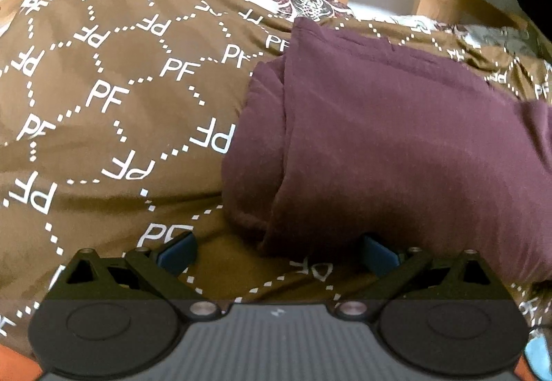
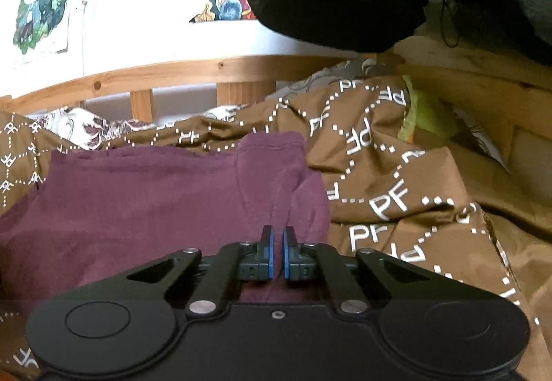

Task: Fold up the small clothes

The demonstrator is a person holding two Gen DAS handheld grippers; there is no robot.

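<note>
Your left gripper [image 1: 277, 251]: black linkage arms, blue pads [image 1: 177, 251], silver screws, ribbed grey body. Your right gripper [image 2: 277, 255]: same build, smooth black body.

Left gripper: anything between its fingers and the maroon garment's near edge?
Only bare brown PF-print duvet, in the left wrist view. The open left gripper sits just short of the maroon garment; its right finger nearly meets the edge.
</note>
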